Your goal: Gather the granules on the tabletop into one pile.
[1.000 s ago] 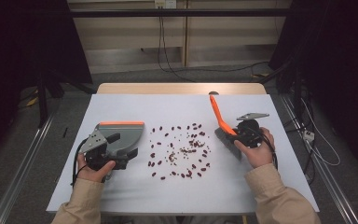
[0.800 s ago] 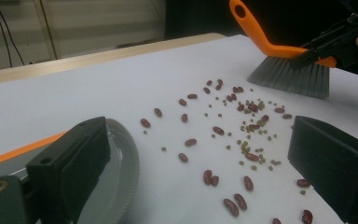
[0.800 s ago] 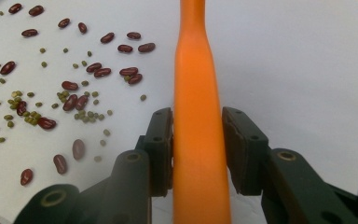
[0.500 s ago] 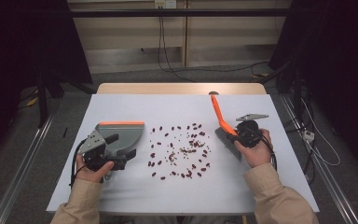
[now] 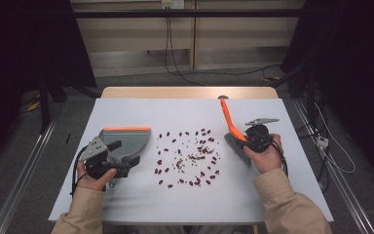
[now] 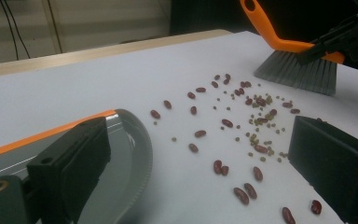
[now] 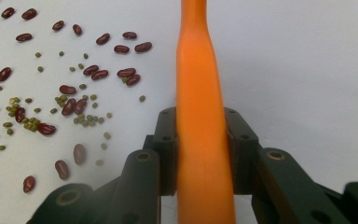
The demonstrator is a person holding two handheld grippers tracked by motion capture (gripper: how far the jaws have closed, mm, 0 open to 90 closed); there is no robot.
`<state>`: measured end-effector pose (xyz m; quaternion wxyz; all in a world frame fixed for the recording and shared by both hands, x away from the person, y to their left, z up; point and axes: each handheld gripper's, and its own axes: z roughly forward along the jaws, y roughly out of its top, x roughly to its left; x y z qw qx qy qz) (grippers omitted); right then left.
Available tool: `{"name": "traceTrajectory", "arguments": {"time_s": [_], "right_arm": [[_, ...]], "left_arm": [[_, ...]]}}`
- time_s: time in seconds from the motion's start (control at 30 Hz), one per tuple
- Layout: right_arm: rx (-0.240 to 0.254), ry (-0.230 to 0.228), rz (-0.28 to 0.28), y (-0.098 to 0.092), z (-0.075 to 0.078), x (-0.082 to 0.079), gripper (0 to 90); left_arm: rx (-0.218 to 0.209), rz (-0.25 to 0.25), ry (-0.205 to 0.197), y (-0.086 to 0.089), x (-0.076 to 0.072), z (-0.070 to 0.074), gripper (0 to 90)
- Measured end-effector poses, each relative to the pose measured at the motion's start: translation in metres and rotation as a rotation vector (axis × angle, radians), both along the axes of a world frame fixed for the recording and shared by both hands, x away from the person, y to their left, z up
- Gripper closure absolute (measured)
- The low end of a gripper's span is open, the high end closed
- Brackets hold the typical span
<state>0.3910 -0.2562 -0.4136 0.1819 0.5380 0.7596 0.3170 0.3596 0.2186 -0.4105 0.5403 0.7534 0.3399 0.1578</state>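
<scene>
- Now your right gripper (image 5: pixel 246 141) pinches the orange handle of the brush (image 5: pixel 230 127); in the right gripper view the jaws have just been closing and now press on the handle (image 7: pixel 200 140) from both sides.
- Its grey bristles (image 6: pixel 298 72) rest on the bench (image 5: pixel 141 109) just beside the right edge of the scattered beans (image 5: pixel 190 158), so the beans lie to the left of the brush.
- Your left gripper (image 5: pixel 108 158) is at the grey dustpan (image 5: pixel 126 144), which lies on the bench left of the beans. From the left gripper view the jaws stand spread, one over the pan (image 6: pixel 121 154), the other over the beans (image 6: pixel 242 140); they do not squeeze anything that I can see.
- So the beans sit between brush and dustpan, and the line from one to the other goes across the bench, right to left.
- I judge that the next move is a sweep leftward; the pan's open orange edge (image 5: pixel 126 129) faces away from you, not toward the beans, so it probably needs turning first.
</scene>
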Motion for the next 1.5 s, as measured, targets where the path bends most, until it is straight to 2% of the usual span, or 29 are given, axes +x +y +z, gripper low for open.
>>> {"name": "traceTrajectory", "arguments": {"time_s": [0.27,0.43,0.77,1.0,1.13,1.37,1.43,1.5], "right_arm": [[0.037,-0.006,-0.013,-0.005,0.0,0.001,71.3],[0.068,-0.036,-0.01,-0.005,0.003,0.002,71.3],[0.075,-0.085,0.017,0.002,0.008,0.013,71.4],[0.051,-0.124,0.046,0.011,0.009,0.032,71.4],[0.036,-0.158,0.081,0.015,0.008,0.047,71.4],[-0.005,-0.18,0.14,0.026,0.0,0.073,71.4],[0.024,-0.191,0.153,0.028,-0.004,0.08,71.4],[-0.008,-0.21,0.174,0.031,-0.007,0.086,71.4]], "left_arm": [[-0.002,0.006,0.006,0.002,0.001,-0.003,5.5],[-0.004,-0.002,0.006,0.002,0.001,-0.004,5.5],[-0.024,0.009,0.017,0.008,-0.004,-0.008,5.5],[-0.028,0.003,0.018,0.009,-0.005,-0.008,5.5],[-0.037,0.006,0.024,0.01,-0.004,-0.009,5.5],[-0.031,0.003,0.027,0.01,-0.003,-0.01,5.5],[-0.03,0.004,0.032,0.01,-0.004,-0.01,5.5],[-0.034,0.006,0.031,0.011,-0.005,-0.01,5.5]]}}
